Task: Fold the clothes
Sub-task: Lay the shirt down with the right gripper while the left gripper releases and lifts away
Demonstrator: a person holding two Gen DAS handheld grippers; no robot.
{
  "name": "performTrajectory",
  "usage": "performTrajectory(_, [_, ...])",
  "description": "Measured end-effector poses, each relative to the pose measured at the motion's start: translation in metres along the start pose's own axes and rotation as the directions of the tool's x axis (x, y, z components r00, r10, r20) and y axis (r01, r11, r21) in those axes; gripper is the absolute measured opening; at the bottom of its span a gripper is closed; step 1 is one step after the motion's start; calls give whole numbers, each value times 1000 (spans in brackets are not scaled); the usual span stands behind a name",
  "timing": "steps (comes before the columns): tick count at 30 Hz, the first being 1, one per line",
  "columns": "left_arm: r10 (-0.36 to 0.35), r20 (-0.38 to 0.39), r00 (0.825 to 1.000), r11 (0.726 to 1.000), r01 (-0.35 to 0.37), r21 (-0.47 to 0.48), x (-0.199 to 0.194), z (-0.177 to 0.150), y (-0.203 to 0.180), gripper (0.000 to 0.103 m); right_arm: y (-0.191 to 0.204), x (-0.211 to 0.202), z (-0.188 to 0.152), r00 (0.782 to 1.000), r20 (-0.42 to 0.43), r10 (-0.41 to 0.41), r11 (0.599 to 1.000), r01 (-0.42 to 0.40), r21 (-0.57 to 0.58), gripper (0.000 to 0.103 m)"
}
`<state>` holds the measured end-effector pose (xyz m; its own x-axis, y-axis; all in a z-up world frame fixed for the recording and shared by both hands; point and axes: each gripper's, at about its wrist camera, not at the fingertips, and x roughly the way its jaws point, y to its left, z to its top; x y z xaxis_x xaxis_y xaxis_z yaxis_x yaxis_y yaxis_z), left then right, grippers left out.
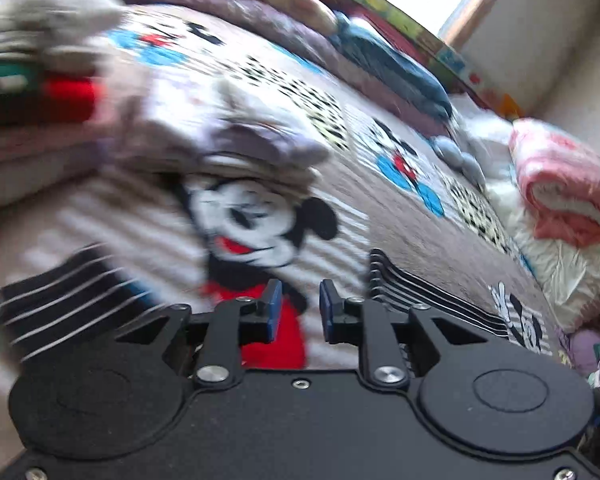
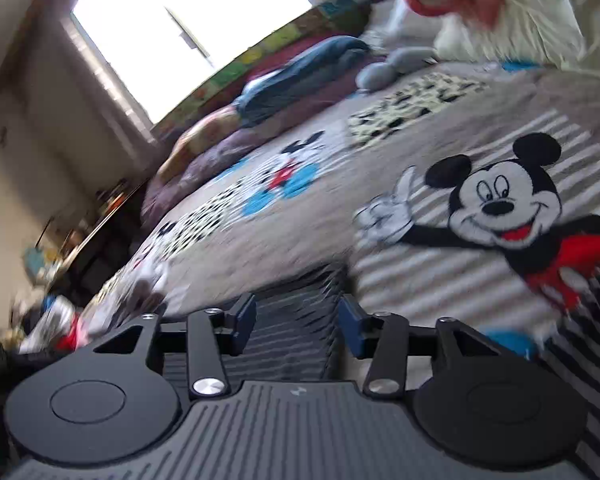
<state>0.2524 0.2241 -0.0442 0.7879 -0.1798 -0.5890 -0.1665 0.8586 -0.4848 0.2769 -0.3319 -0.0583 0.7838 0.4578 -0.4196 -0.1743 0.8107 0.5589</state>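
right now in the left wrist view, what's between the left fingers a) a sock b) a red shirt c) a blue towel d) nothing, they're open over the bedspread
d, the left fingers stand apart with only the cartoon-mouse bedspread showing through the gap, no cloth in them.

A home bedroom: cartoon-mouse bedspread point(image 2: 320, 184), folded clothes stack point(image 1: 36, 92) (blurred), bright window point(image 2: 188, 32).

No readable text, labels, brands or numbers in either view. Bedspread point(image 2: 440, 280) carries only cartoon mouse pictures, no lettering. Colourful panel point(image 1: 400, 12) at upper right of left wrist view too blurred to read.
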Motion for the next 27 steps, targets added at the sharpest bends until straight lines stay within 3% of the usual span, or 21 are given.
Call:
performTrajectory(4, [26,52,998,994,-21,-106,-45,-13,33,38,58,-32,-44,999,-26,30,985,-34,-169,56])
performTrajectory(8, [50,86,995,975,-30,-218,-78,-24,67,47,139,-49,-96,992,-88,88,905,-116,-410,58])
performTrajectory(11, [52,91,995,956,-23,-292,-90,-32,91,48,196,-53,-130,984,-131,123,808,-176,-562,58])
performTrajectory(15, [57,65,996,944,-32,-328,-90,-43,116,49,254,-47,-170,975,-179,133,645,-223,-731,53])
performTrajectory(23, [17,54,998,926,5,-378,-64,-48,146,49,308,-21,-237,990,-143,-17,308,-130,-942,49])
performTrajectory(27, [-6,80,997,917,37,-398,-52,-39,155,49,316,-6,-262,989,-123,-84,189,-106,-976,48])
